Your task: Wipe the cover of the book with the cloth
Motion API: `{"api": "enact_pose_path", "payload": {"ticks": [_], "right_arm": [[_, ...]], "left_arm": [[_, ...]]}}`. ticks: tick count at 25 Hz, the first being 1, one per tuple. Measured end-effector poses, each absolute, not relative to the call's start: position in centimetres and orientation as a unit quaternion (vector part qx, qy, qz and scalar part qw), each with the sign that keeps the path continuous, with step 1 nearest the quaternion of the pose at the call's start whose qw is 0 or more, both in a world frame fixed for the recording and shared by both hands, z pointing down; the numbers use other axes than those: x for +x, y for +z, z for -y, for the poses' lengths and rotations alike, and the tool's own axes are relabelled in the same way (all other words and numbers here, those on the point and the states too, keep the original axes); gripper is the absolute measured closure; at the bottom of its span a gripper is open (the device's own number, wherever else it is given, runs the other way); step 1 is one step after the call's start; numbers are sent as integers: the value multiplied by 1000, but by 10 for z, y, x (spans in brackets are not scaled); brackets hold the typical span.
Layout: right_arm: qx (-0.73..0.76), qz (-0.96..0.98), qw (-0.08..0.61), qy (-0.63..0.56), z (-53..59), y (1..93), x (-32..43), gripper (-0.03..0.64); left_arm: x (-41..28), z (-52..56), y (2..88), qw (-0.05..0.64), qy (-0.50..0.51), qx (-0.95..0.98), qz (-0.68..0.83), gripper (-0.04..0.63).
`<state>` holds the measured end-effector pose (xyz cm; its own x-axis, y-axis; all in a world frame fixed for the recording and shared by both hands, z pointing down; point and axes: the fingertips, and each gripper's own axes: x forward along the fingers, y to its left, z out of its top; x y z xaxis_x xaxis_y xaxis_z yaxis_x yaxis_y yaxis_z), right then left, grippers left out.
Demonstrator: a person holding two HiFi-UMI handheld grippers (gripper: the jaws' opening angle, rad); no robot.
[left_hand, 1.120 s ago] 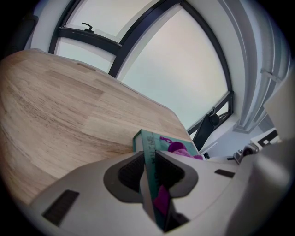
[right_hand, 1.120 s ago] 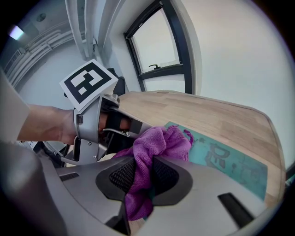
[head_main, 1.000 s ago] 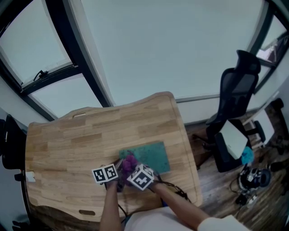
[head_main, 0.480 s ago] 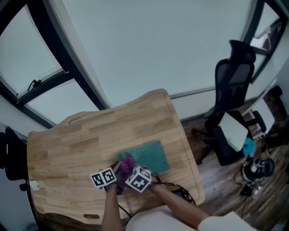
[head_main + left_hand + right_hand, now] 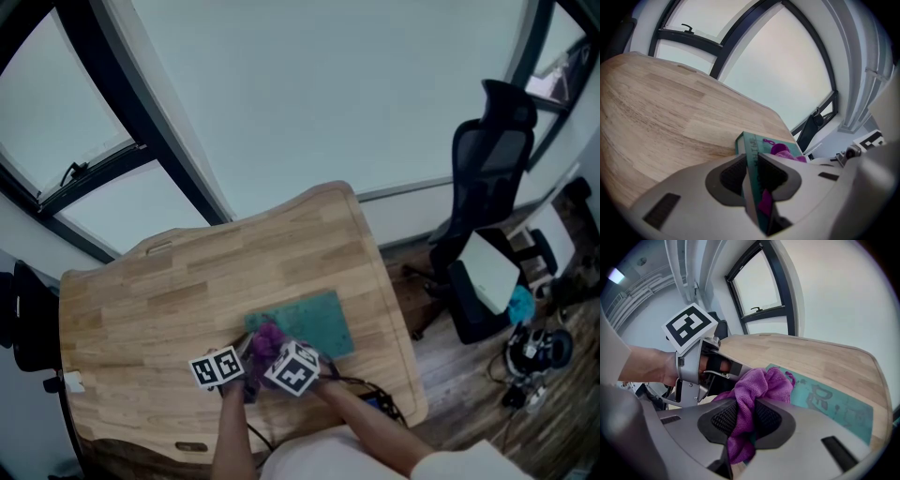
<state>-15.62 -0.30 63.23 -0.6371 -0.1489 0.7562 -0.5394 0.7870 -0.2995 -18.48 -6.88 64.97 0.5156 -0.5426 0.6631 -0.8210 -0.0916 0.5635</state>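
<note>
On a wooden tabletop by tall windows, left tongs clamp the edge of a teal book, right tongs a purple cloth. An office chair stands alongside.

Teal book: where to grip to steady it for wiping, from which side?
The book's near-left edge, from the person's side: it lies flat on the table, so only the thin edge fits between jaws. The left gripper clamps there, leaving the cover free for the cloth.
</note>
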Motion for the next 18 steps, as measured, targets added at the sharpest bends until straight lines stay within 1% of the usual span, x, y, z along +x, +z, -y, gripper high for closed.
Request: {"api": "enact_pose_path", "payload": {"ticks": [18], "right_arm": [[269, 855, 339, 287, 26, 629, -98, 531]], "left_arm": [[-186, 69, 651, 480, 146, 724, 474, 520]]}}
